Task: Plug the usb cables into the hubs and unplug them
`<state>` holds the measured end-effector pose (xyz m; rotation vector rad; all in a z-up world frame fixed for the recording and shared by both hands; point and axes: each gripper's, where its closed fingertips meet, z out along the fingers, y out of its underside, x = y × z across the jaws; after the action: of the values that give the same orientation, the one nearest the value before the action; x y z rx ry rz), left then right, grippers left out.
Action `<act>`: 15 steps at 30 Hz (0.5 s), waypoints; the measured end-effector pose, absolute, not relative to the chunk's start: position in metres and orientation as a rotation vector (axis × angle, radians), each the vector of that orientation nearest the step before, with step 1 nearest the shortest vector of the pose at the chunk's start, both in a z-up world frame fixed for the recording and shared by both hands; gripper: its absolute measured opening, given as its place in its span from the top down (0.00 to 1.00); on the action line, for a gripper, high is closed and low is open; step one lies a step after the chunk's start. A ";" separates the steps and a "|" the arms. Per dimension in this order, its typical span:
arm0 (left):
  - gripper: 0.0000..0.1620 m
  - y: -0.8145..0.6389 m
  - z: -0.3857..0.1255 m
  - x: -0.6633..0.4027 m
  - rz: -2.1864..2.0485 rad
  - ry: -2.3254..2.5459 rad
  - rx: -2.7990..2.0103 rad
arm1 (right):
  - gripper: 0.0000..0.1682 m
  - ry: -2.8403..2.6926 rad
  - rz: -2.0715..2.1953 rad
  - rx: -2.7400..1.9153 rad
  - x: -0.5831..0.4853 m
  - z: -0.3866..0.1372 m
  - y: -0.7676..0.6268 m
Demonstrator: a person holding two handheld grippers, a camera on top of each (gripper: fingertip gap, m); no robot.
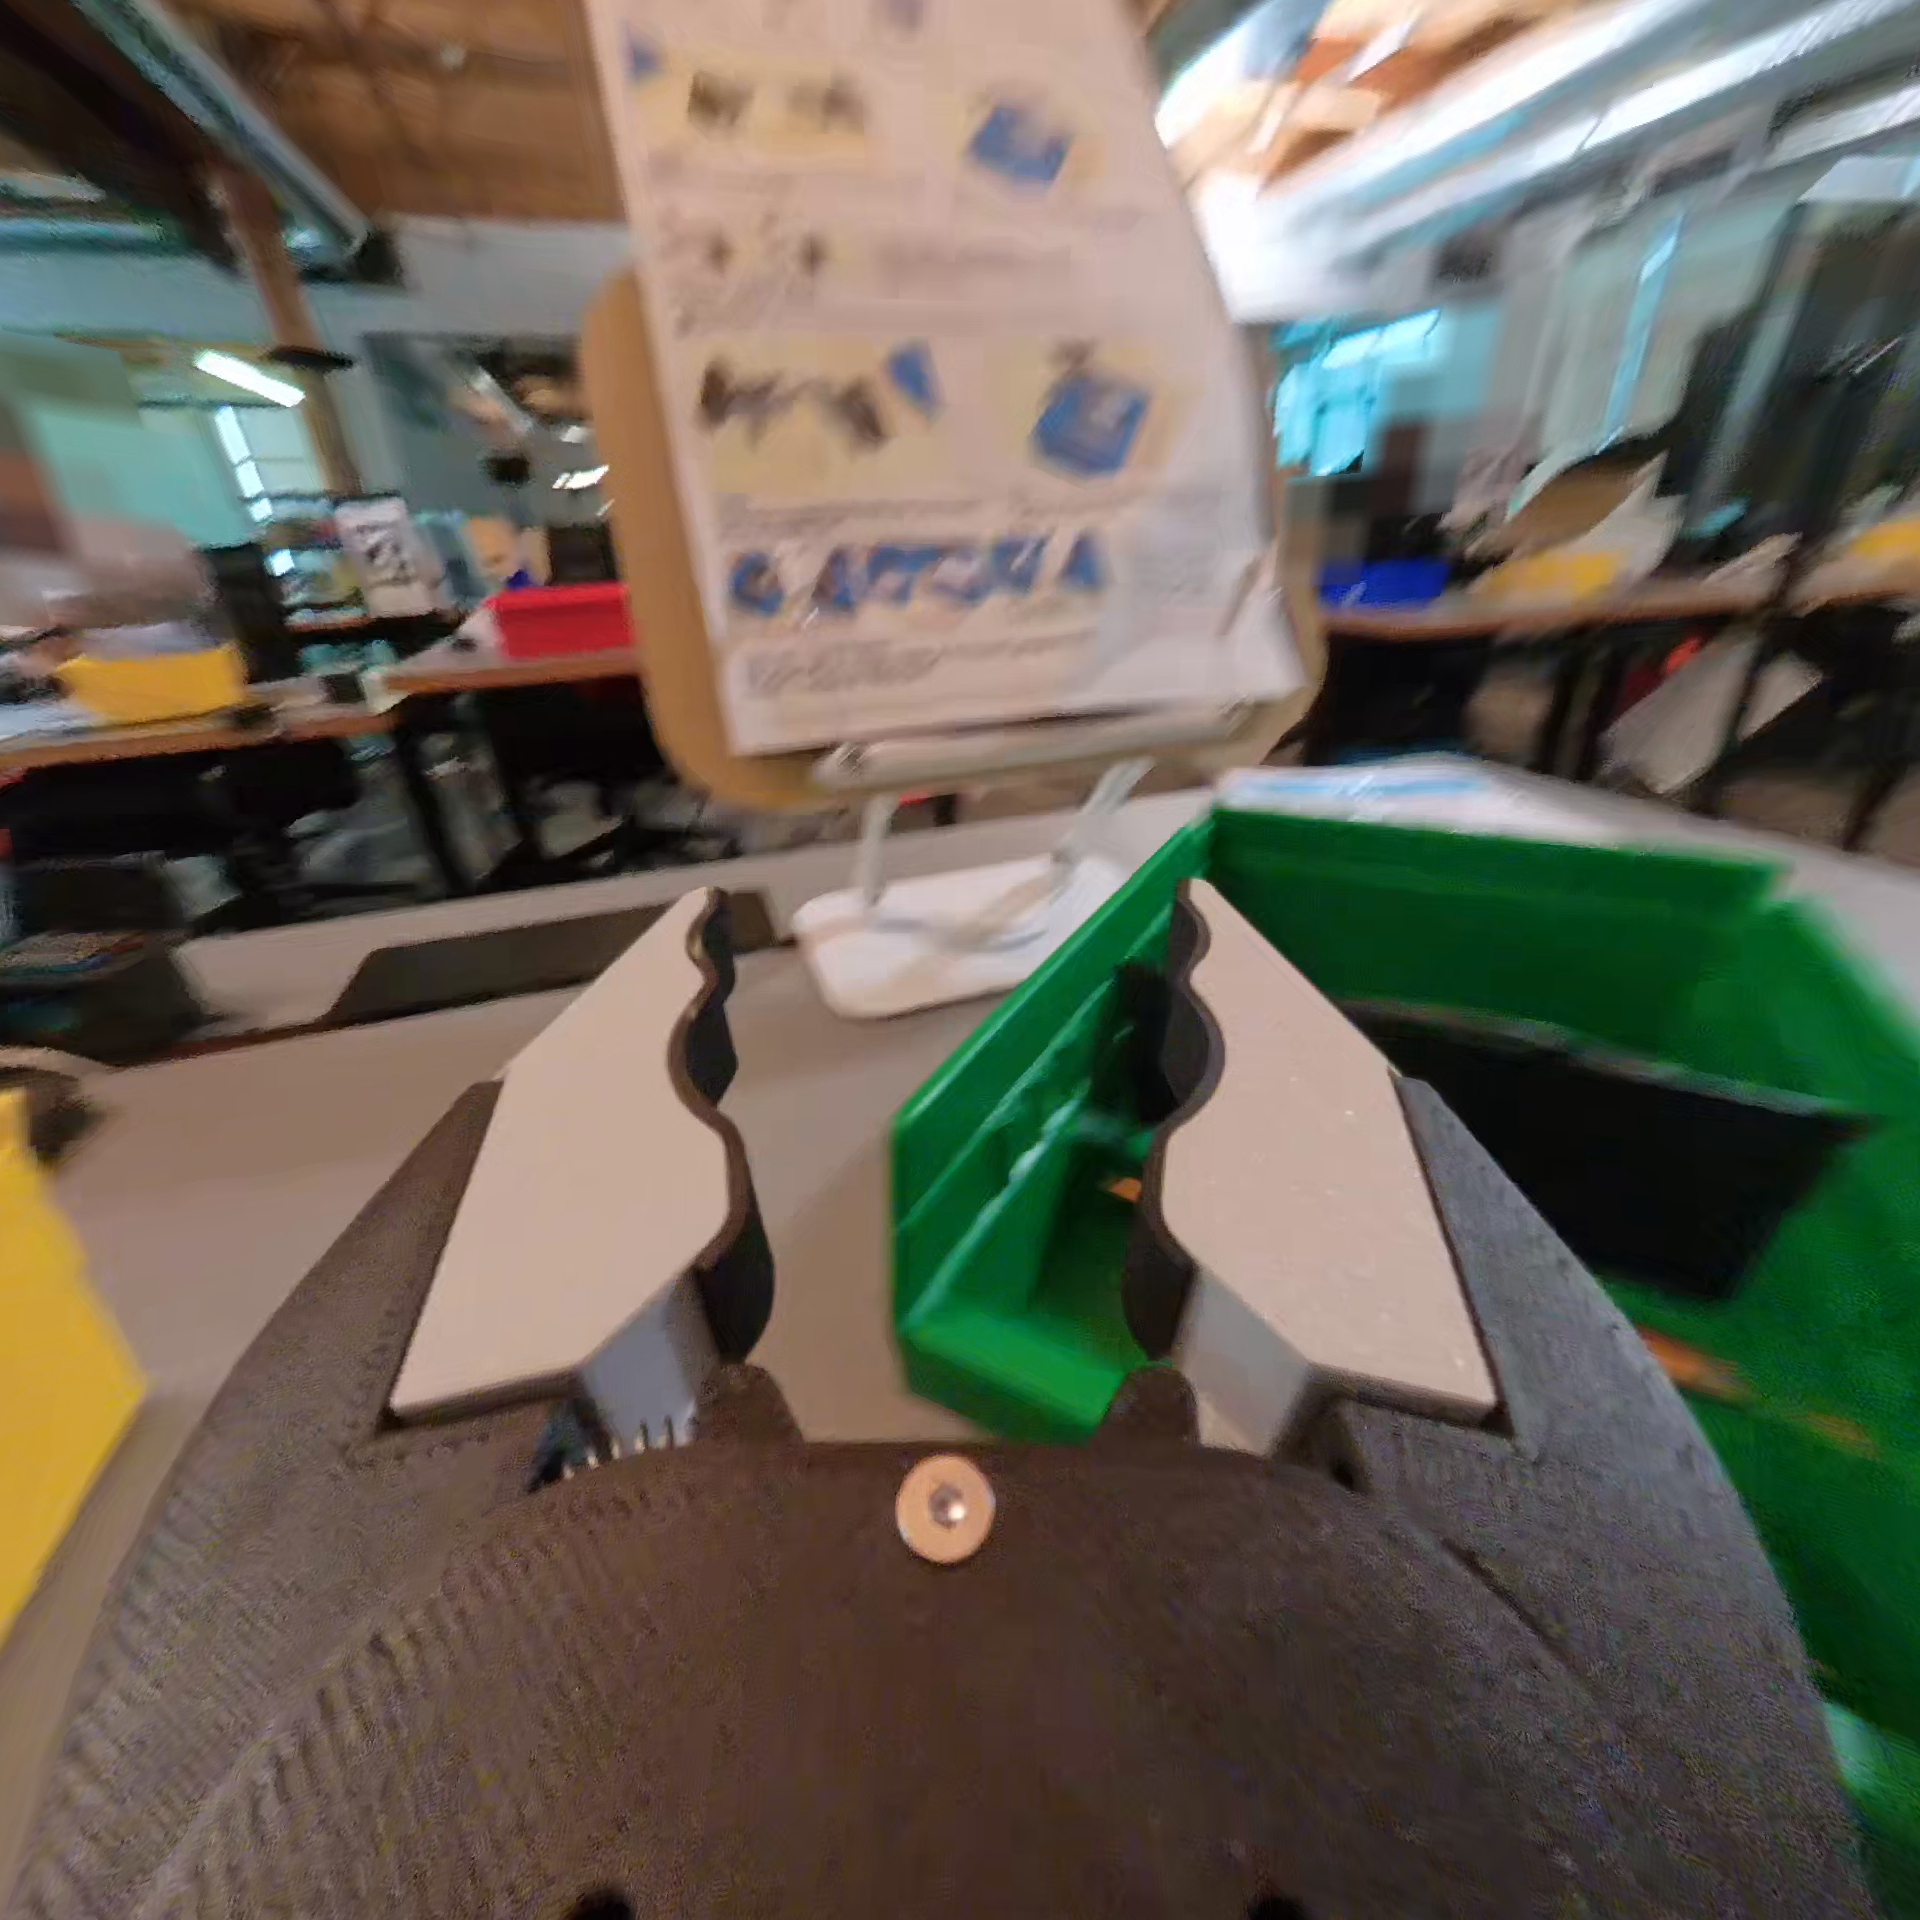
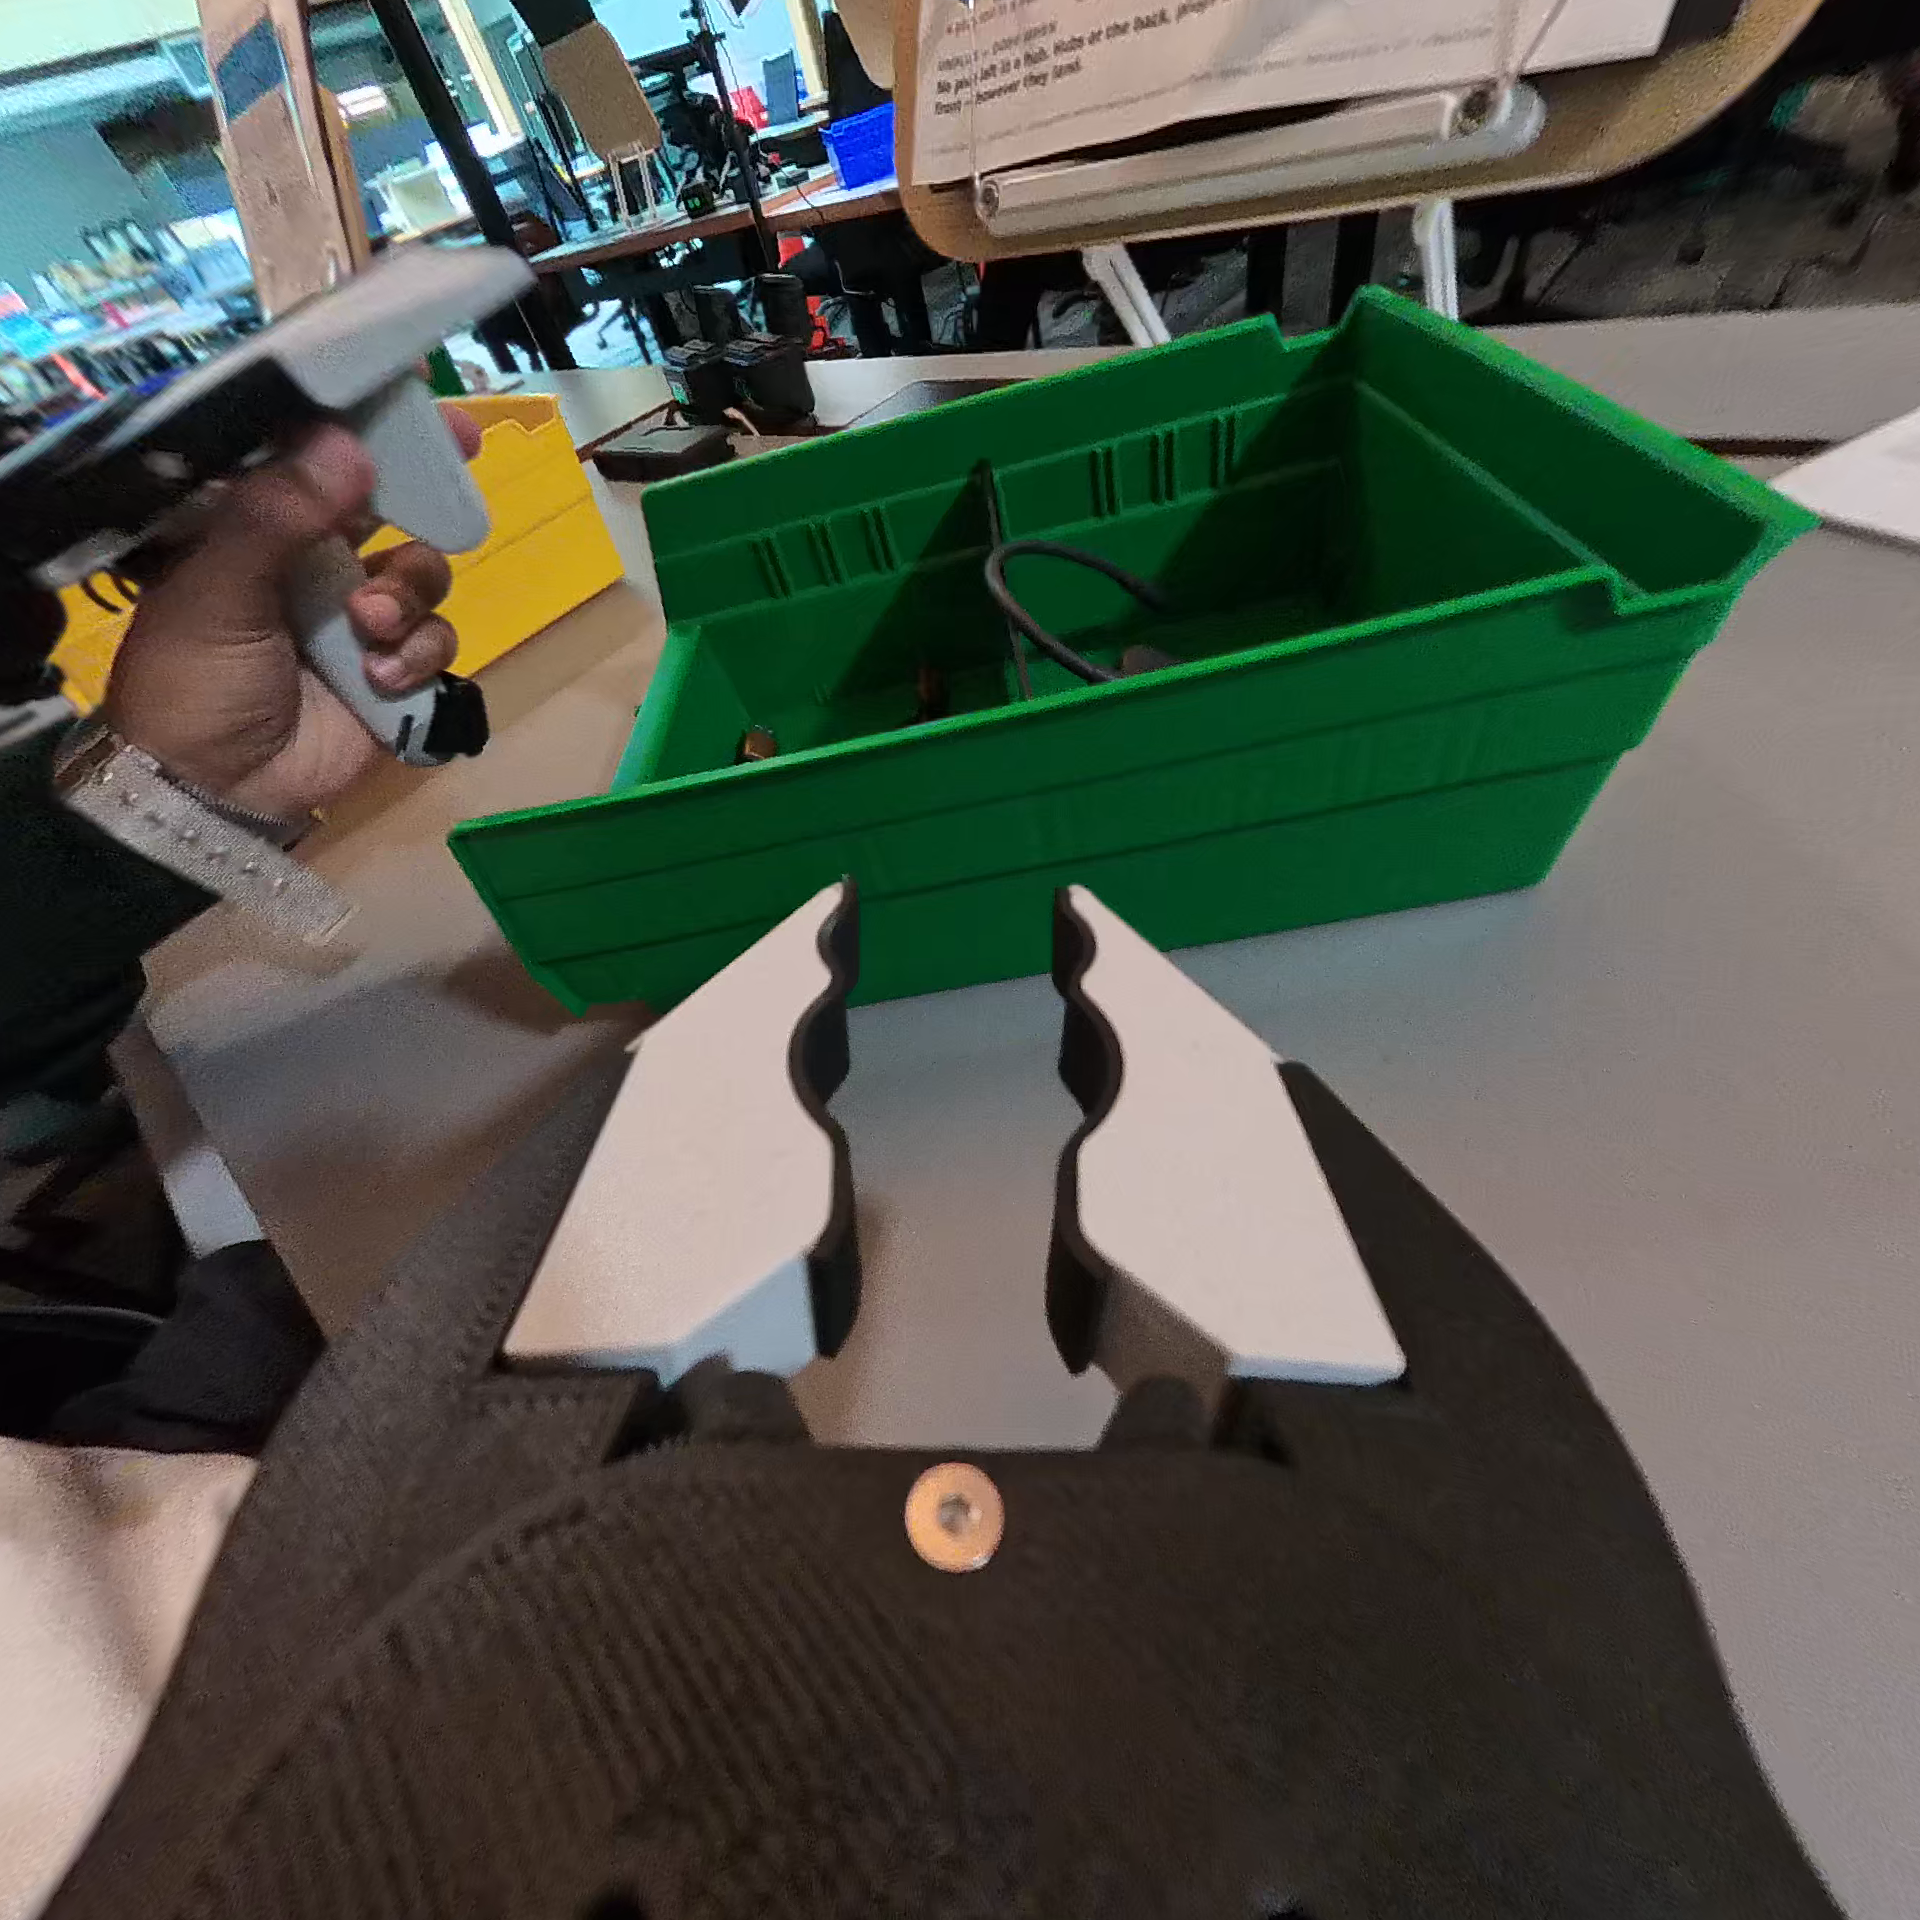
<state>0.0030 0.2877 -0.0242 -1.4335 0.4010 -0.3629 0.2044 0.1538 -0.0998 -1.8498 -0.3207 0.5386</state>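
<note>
Both your left gripper (image 1: 951, 935) and right gripper (image 2: 954, 914) gape empty — black cable (image 2: 1049, 603) (hubs unseen) lies in the green plastic divided bin (image 2: 1039, 831) mid-bench — plugging not begun.

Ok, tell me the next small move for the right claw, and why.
Probably ease the right claw forward and up over the green bin's near wall toward the black cable inside. The claw is open, empty and low in front of that wall.
</note>
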 end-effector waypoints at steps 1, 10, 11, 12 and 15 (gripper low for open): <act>0.45 0.300 -0.040 -0.008 -0.310 0.401 -1.482 | 0.77 -0.334 0.530 -1.847 0.200 -0.100 0.154; 0.61 0.297 -0.107 0.024 -0.434 0.651 -1.697 | 0.61 -0.493 0.495 -1.824 0.165 -0.099 0.147; 0.58 0.297 -0.109 0.025 -0.398 0.664 -1.700 | 0.59 -0.547 0.454 -1.802 0.160 -0.096 0.144; 0.57 0.296 -0.110 0.026 -0.378 0.674 -1.704 | 0.58 -0.601 0.405 -1.775 0.154 -0.093 0.141; 0.79 0.287 -0.105 0.033 -0.432 0.697 -1.675 | 0.57 -0.707 0.257 -1.725 0.142 -0.088 0.135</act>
<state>0.0327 0.2868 -0.1049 -1.6750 0.6969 -0.4316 0.1424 0.1352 -0.0885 -1.7254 -0.7071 0.2572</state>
